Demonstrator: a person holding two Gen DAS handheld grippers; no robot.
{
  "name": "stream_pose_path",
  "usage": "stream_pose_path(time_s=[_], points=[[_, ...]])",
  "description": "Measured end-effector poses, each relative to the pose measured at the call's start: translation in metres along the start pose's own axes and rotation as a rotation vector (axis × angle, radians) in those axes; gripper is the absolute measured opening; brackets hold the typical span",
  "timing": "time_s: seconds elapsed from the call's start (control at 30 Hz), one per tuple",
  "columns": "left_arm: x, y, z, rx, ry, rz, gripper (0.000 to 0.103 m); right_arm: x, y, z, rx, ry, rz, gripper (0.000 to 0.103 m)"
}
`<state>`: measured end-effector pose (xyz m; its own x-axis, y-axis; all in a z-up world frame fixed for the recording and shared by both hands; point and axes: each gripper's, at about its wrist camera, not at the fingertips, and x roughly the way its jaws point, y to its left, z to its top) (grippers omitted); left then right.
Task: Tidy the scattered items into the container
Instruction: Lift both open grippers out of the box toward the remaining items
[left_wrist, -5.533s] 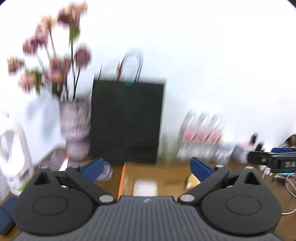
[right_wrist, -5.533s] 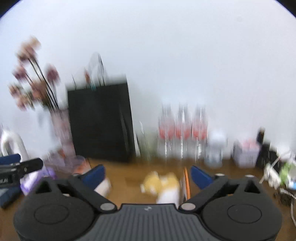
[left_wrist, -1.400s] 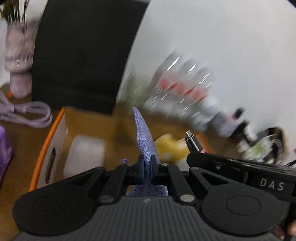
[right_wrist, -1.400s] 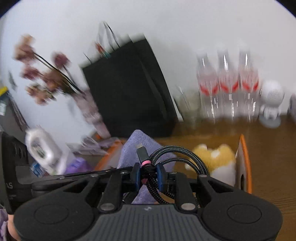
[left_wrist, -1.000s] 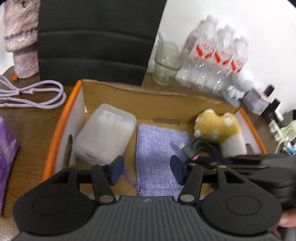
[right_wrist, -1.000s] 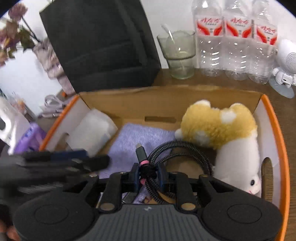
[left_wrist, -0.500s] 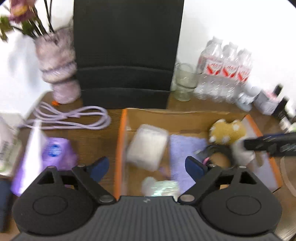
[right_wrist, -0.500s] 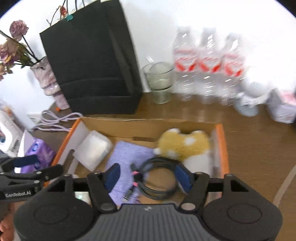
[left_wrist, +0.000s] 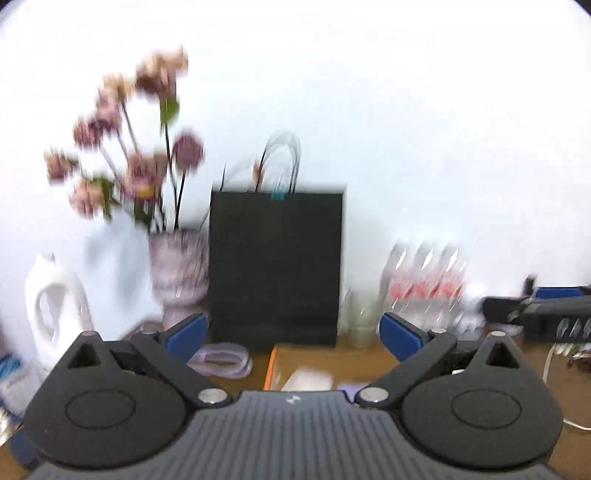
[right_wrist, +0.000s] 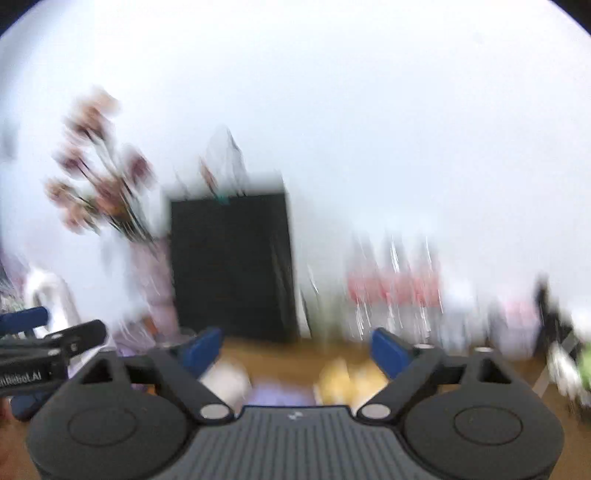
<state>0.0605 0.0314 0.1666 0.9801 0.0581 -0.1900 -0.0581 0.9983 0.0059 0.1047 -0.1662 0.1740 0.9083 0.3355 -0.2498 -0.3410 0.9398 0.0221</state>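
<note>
Both views are blurred and tilted up toward the white wall. My left gripper (left_wrist: 291, 336) is open and empty above the near side of the orange-edged cardboard box (left_wrist: 271, 363). A white packet (left_wrist: 308, 378) and a bit of the purple pouch (left_wrist: 347, 387) show inside the box. My right gripper (right_wrist: 295, 349) is open and empty; below it I see the white packet (right_wrist: 225, 380), the purple pouch (right_wrist: 280, 397) and the yellow plush toy (right_wrist: 343, 376), all smeared. A coiled purple cable (left_wrist: 221, 360) lies on the table left of the box.
A black paper bag (left_wrist: 275, 266) stands behind the box. A vase of dried flowers (left_wrist: 179, 273) and a white jug (left_wrist: 55, 310) stand at the left. Water bottles (left_wrist: 424, 288) stand at the right. The right gripper shows at the right edge of the left wrist view (left_wrist: 546, 310).
Both grippers let go of the pouch and the black cable into the box, opened, then pulled back and tilted up, so the box has sunk to the bottom of both views.
</note>
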Motion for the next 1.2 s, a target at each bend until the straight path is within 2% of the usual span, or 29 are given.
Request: stream_pose_path(time_s=[0.1, 0.27, 0.4, 0.5, 0.57, 0.67, 0.77, 0.83, 0.9, 1.0, 1.2], points=[[-0.008, -0.01, -0.016, 0.036, 0.021, -0.022, 0.102, 0.005, 0.015, -0.021, -0.048, 0.087, 0.005, 0.095], [-0.012, -0.01, -0.021, 0.043, 0.043, -0.025, 0.102, -0.002, 0.022, -0.029, -0.027, 0.094, -0.027, 0.093], [-0.035, -0.005, -0.034, 0.028, 0.061, -0.012, 0.102, -0.03, 0.024, -0.039, -0.012, 0.067, -0.052, 0.093], [-0.079, -0.006, -0.06, 0.026, 0.04, 0.027, 0.103, -0.076, 0.024, -0.069, 0.062, 0.053, -0.113, 0.098], [-0.108, -0.006, -0.082, 0.021, 0.04, 0.0, 0.103, -0.109, 0.024, -0.099, 0.103, 0.038, -0.089, 0.102], [-0.141, -0.006, -0.114, 0.003, 0.089, -0.024, 0.103, -0.139, 0.028, -0.141, 0.059, 0.064, -0.05, 0.102], [-0.163, -0.008, -0.143, -0.043, 0.15, -0.041, 0.103, -0.156, 0.032, -0.167, 0.026, 0.122, -0.113, 0.102], [-0.172, -0.012, -0.158, -0.052, 0.19, -0.054, 0.103, -0.167, 0.032, -0.179, 0.033, 0.141, -0.095, 0.102], [-0.177, -0.016, -0.168, -0.039, 0.208, -0.075, 0.103, -0.177, 0.032, -0.186, 0.041, 0.124, -0.1, 0.103], [-0.174, -0.016, -0.171, -0.025, 0.216, -0.064, 0.103, -0.185, 0.038, -0.191, 0.025, 0.088, -0.127, 0.103], [-0.152, -0.009, -0.166, -0.021, 0.252, -0.048, 0.103, -0.172, 0.039, -0.191, 0.044, 0.124, -0.045, 0.103]])
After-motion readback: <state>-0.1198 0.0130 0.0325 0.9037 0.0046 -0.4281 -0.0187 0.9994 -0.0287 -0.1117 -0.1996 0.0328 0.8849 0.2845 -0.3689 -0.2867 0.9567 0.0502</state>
